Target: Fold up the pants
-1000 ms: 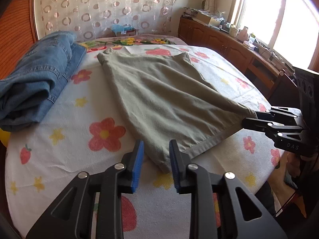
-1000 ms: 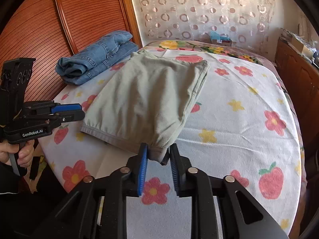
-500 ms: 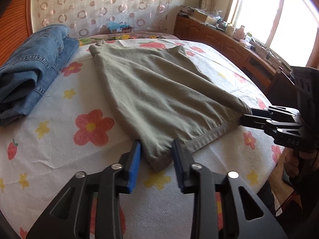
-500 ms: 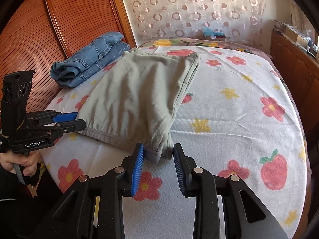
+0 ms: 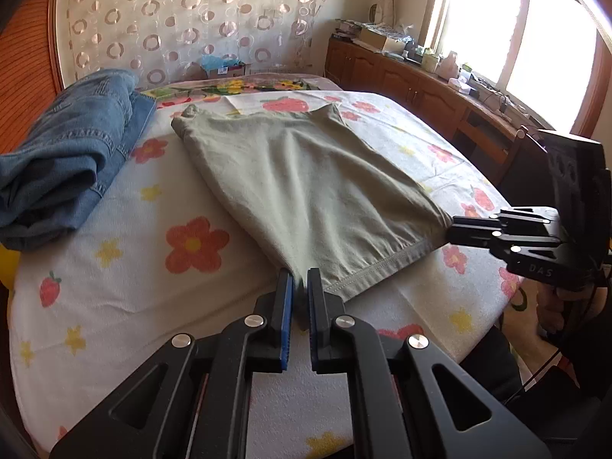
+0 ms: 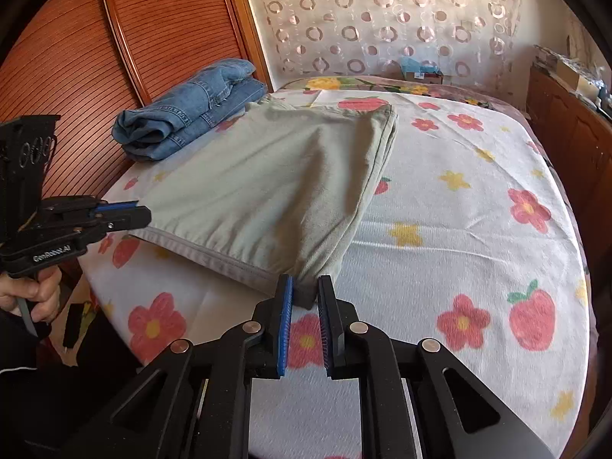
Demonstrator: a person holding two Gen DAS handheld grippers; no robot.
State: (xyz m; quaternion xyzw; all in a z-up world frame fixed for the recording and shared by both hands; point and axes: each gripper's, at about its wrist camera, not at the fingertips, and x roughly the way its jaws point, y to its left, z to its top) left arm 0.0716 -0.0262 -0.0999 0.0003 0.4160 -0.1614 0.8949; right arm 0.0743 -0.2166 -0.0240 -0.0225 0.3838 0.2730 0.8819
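Since a second ago both sets of jaws have narrowed: left gripper (image 5: 300,283) clamping, right gripper (image 6: 305,287) closing on near hem corners of folded olive-green cotton pants (image 5: 306,187) lying on flower-print bedspread (image 5: 126,279).

Bright sunlit window (image 5: 516,30), wooden cabinets (image 5: 401,84) cluttered along it, circle-patterned sheer curtain (image 6: 382,19), ribbed wooden panel (image 6: 114,57), bed under flower-and-fruit print cover (image 6: 478,229)
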